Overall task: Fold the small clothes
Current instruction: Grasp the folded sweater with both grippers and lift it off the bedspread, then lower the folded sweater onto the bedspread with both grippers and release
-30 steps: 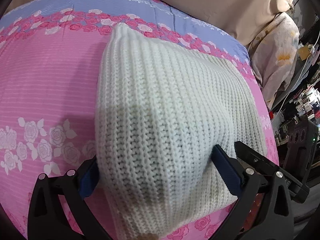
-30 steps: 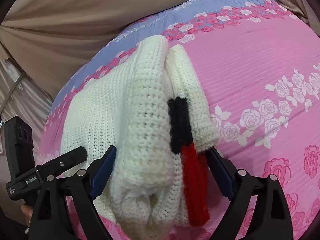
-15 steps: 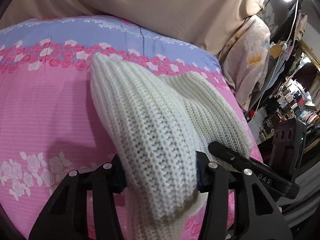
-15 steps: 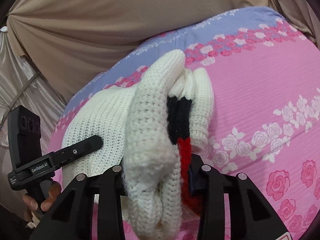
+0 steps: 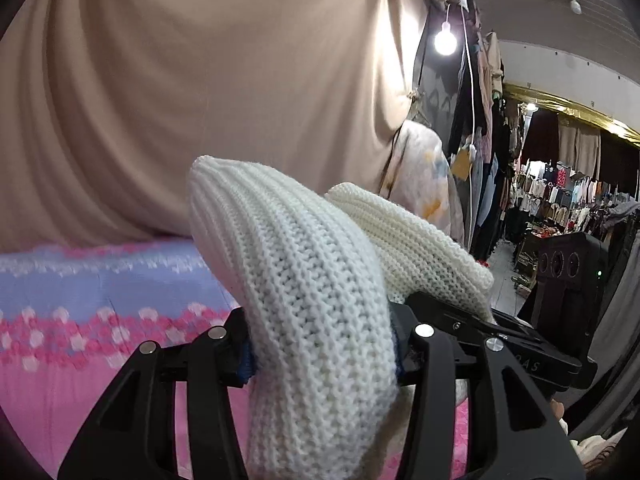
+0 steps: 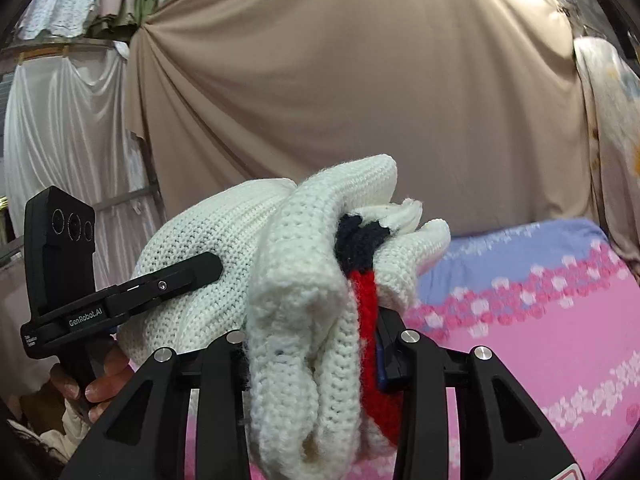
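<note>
A folded white knit sweater (image 5: 304, 288) with a black and red stripe (image 6: 366, 292) is held up off the bed between both grippers. My left gripper (image 5: 324, 356) is shut on one bunched end of it. My right gripper (image 6: 312, 360) is shut on the other end, where the thick folds (image 6: 296, 320) and the stripe show. The right gripper also shows in the left wrist view (image 5: 496, 344), beside the sweater. The left gripper shows in the right wrist view (image 6: 132, 296), held by a hand.
A pink and lilac floral bedspread (image 5: 80, 320) lies below, also in the right wrist view (image 6: 540, 320). A beige curtain (image 5: 200, 100) hangs behind. A floral quilt (image 5: 424, 176), a lit bulb (image 5: 445, 42) and clothes racks (image 5: 560, 200) stand to the right.
Both grippers closed on the sweater and lifted it off the bed. The cameras tilted up, so the curtain now fills the view and the bed has dropped low.
</note>
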{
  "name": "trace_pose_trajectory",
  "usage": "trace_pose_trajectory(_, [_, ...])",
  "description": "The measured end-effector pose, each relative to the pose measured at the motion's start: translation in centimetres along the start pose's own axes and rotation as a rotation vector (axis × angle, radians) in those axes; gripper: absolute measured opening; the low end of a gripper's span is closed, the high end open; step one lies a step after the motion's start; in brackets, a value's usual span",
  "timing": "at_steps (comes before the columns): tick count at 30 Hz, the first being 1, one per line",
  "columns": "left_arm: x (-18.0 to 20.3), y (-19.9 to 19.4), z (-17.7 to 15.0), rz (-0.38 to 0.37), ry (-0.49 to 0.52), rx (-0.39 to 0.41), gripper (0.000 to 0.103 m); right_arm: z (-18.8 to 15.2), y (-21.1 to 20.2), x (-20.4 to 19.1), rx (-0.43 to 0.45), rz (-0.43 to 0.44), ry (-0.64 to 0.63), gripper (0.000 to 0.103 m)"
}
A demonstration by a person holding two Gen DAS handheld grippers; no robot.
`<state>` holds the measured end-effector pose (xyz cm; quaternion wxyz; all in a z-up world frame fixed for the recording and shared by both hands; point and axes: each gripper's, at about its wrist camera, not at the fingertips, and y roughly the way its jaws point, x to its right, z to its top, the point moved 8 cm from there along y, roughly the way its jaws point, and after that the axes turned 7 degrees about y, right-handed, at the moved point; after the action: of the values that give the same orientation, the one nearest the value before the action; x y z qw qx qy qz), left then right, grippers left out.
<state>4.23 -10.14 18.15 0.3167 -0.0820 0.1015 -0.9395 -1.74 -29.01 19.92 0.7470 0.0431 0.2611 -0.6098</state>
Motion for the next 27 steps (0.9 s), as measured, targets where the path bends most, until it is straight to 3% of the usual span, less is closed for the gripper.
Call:
trace_pose_trajectory(3, [-3.2, -1.0, 1.4, 0.051, 0.029, 0.040, 0.050, 0.7, 3.1, -1.1, 0.000, 0.045, 0.011, 0.038])
trace_pose_trajectory(5, [-5.9, -0.2, 0.6, 0.087, 0.012, 0.007, 0.057, -0.7, 7.1, -0.6, -0.067, 0.060, 0.048, 0.048])
trace_pose_trajectory(8, [-12.3, 3.6, -4.7, 0.141, -0.110, -0.133, 0.074, -6.6, 14.3, 2.9, -0.261, 0.021, 0.147, 0.053])
trace_pose_trajectory(10, [-16.9, 6.1, -10.9, 0.207, -0.236, -0.283, 0.074, -12.4, 17.8, 6.6, -0.425, -0.068, 0.257, 0.053])
trace_pose_trajectory(11, [-18.6, 6.5, -13.8, 0.232, -0.306, -0.340, 0.072, -14.4, 18.2, 7.9, -0.461, -0.104, 0.302, 0.051])
trace_pose_trajectory(13, [-20.9, 5.7, -17.9, 0.219, -0.434, -0.379, 0.072, -16.5, 17.5, 9.0, -0.458, -0.080, 0.358, 0.052])
trace_pose_trajectory(15, [-22.0, 4.0, -19.0, 0.228, -0.477, -0.361, 0.072, -16.1, 16.7, 8.8, -0.424, -0.090, 0.345, 0.052])
trace_pose_trajectory(20, [-21.3, 3.4, -15.9, 0.263, -0.394, -0.306, 0.074, -13.8, 18.6, 7.2, -0.406, -0.096, 0.267, 0.057])
trace_pose_trajectory(25, [-19.7, 6.2, -16.0, 0.300, -0.290, -0.347, 0.074, -14.8, 22.5, 7.2, -0.462, -0.147, 0.247, 0.058])
trace_pose_trajectory(27, [-19.7, 6.7, -16.6, 0.286, -0.294, -0.358, 0.074, -14.9, 23.7, 7.4, -0.486, -0.154, 0.230, 0.040])
